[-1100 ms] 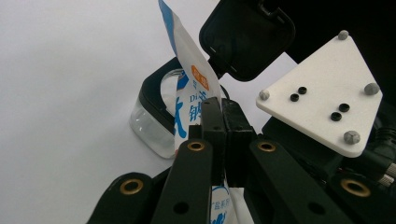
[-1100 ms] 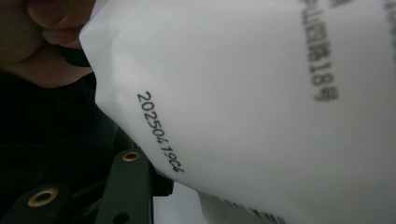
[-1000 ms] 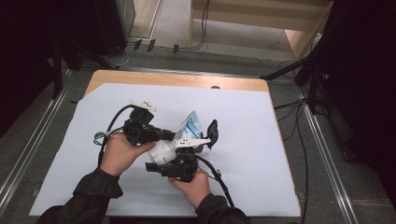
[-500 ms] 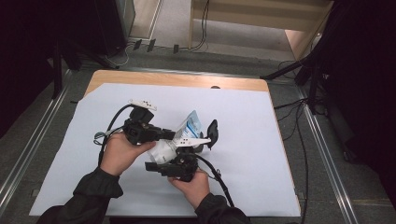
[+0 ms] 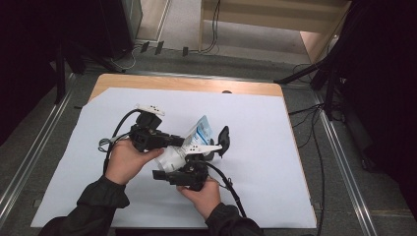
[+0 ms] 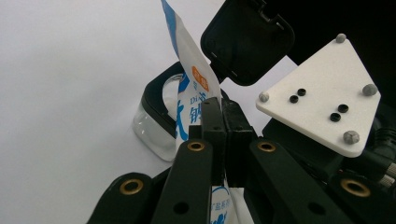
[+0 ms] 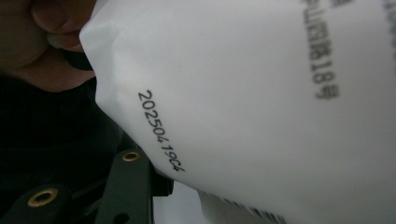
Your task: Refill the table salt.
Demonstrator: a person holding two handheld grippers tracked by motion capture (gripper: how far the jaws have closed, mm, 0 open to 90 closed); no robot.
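Observation:
A white and blue bag (image 5: 199, 129) is held up between both grippers over the middle of the white sheet. In the left gripper view my left gripper (image 6: 223, 107) is shut on the bag's (image 6: 191, 79) thin edge. Behind it sits a clear container (image 6: 152, 128) with a black rim and its black flip lid (image 6: 247, 42) standing open. In the high view my left gripper (image 5: 179, 142) points right and my right gripper (image 5: 161, 173) points left under the bag's white lower part. In the right gripper view the bag (image 7: 261, 93) bulges over the jaws; one finger (image 7: 128, 182) shows.
A white sheet (image 5: 275, 162) covers the wooden table (image 5: 177, 83). The right gripper's white three-cornered plate (image 6: 322, 93) is close beside the left jaws. Cables (image 5: 228, 184) trail from both grippers. Dark stands and floor cables surround the table.

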